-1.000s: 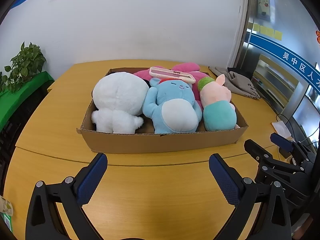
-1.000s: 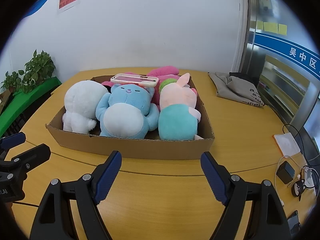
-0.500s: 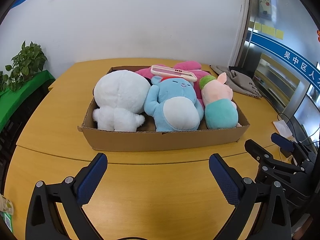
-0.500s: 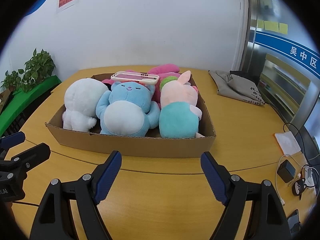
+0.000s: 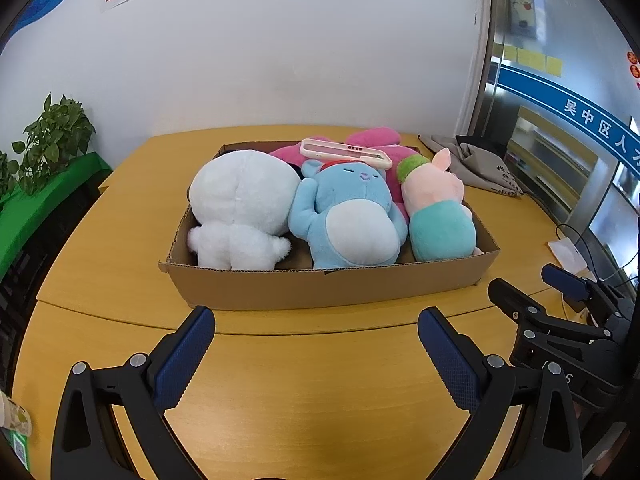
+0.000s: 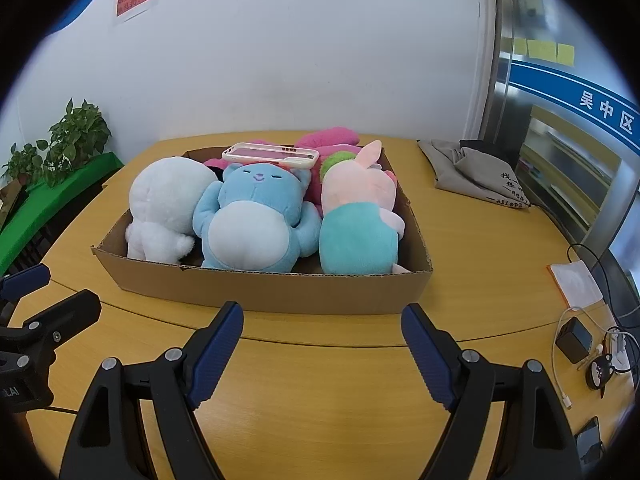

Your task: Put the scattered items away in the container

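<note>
A white wall (image 5: 280,40) backs the yellow wooden table (image 5: 304,392); potted plant (image 5: 52,140) at left.

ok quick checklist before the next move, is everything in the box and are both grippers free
1. Left gripper jaws open, nothing between them: ok.
2. Right gripper jaws open, nothing between them: ok.
3. White plush, blue plush and pink-and-teal plush inside the cardboard box: ok.
4. Phone case rests on top of the plush toys, in the box but perched loosely: ok.
5. Grey cloth bag lies on the table outside the box; whether it belongs in the tidy: cannot tell.
6. Table in front of the box free of scattered toys: ok.
</note>
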Tool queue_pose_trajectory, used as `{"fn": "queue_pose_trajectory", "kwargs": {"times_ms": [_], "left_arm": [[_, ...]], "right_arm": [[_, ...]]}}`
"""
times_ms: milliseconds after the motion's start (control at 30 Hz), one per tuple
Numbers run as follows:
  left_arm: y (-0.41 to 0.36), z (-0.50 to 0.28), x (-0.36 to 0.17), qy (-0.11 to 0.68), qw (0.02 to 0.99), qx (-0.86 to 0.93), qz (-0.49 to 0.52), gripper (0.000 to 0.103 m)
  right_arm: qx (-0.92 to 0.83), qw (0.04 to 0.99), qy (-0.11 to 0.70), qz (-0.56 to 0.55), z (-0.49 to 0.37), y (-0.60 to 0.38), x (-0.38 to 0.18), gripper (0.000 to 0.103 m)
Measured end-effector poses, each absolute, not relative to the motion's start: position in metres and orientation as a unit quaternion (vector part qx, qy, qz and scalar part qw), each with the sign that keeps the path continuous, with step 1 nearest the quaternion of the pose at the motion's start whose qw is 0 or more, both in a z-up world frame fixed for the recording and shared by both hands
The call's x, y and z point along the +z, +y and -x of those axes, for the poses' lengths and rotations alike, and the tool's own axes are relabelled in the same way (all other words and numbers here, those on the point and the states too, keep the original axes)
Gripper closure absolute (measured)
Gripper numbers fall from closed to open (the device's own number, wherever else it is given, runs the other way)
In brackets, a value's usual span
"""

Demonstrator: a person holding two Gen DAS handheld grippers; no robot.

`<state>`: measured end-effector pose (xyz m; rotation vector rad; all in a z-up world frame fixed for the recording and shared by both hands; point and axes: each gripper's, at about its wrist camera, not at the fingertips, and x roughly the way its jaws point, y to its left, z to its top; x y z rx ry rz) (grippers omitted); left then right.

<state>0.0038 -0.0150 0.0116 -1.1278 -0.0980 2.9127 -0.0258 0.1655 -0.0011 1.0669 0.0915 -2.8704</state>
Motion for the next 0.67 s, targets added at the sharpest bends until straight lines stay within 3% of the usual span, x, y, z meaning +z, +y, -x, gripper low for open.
{"fn": "queue_pose_trajectory", "kwargs": {"times_ms": [667], "left_arm": [[-0.0094, -0.0070, 0.0061, -0.030, 0.006, 0.927, 0.375, 0.000]], "right_arm": [[-0.935, 0.039, 0.028, -0.351, 0.0250, 0.1655, -0.0045, 0.022]]}}
